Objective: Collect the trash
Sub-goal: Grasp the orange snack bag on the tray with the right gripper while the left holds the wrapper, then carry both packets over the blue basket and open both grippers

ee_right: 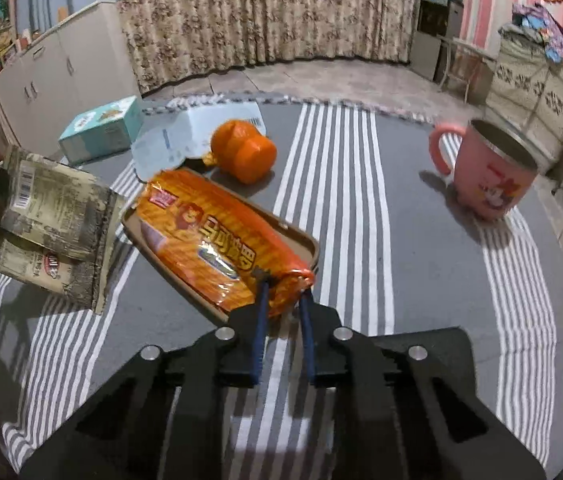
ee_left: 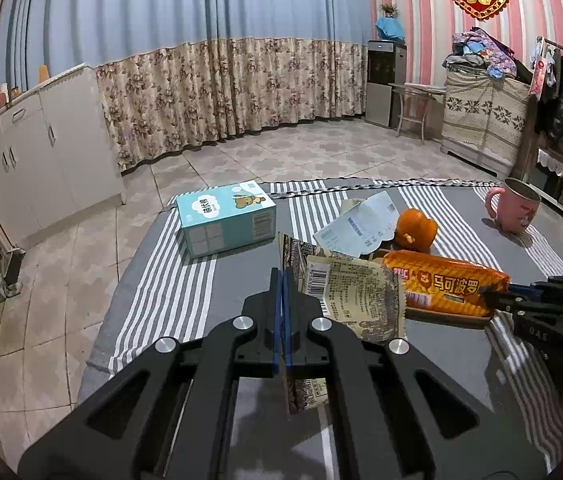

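Observation:
My left gripper [ee_left: 282,276] is shut on a beige printed snack wrapper [ee_left: 355,300] and holds it up above the striped cloth; the wrapper also shows in the right wrist view [ee_right: 57,220]. My right gripper [ee_right: 283,286] is closed on the end of an orange biscuit packet [ee_right: 209,236], which lies on a brown tray [ee_right: 305,240]. The right gripper [ee_left: 497,294] and the packet [ee_left: 447,286] also show in the left wrist view. A crumpled orange wrapper [ee_right: 243,150] and a white paper slip [ee_right: 185,136] lie behind the tray.
A teal tissue box [ee_left: 225,218] stands at the table's far left. A pink mug [ee_right: 489,172] stands at the right. The grey striped cloth [ee_right: 345,184] covers the table. White cabinets [ee_left: 41,152] and a floral curtain stand beyond the tiled floor.

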Available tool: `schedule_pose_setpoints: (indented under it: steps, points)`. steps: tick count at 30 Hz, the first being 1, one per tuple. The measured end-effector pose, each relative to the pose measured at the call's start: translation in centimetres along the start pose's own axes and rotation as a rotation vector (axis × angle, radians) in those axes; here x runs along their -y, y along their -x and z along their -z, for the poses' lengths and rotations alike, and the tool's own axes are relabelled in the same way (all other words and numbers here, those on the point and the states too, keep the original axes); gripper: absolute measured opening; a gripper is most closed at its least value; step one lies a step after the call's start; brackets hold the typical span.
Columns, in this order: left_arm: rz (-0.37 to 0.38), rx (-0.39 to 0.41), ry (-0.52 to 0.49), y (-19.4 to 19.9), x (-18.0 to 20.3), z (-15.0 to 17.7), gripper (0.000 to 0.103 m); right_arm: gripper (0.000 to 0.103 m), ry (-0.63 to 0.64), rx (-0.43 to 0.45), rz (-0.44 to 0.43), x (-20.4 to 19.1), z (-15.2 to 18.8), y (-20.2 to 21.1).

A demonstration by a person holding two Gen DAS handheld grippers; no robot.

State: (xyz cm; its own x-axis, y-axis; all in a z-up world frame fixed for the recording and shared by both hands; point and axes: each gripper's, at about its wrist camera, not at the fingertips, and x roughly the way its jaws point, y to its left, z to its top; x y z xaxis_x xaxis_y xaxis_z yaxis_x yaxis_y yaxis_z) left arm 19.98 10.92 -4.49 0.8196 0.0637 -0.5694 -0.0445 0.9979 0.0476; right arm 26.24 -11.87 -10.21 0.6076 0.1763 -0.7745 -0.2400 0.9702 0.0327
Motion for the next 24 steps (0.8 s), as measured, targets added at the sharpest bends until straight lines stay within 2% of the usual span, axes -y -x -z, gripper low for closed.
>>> schedule_pose_setpoints:
  steps: [2,7,11,16,24]
  points:
    - [0.012,0.007,0.005,0.1,0.1,-0.2,0.0,0.007,0.0,0.032,-0.006,0.5,0.0,1.1]
    - [0.024,0.042,-0.019,1.4,1.8,-1.2,0.0,0.007,-0.046,0.111,0.006,3.5,0.5,4.4]
    - [0.052,0.074,-0.044,2.9,4.1,-2.2,0.0,0.007,-0.087,0.167,0.052,7.5,1.7,7.7]
    - [0.113,0.108,-0.086,4.6,8.7,-3.2,0.0,0.007,-0.162,0.222,0.135,13.9,4.0,12.5]
    - [0.244,0.141,-0.162,6.4,18.6,-3.8,0.0,0.007,-0.337,0.249,0.313,24.0,9.5,19.4]
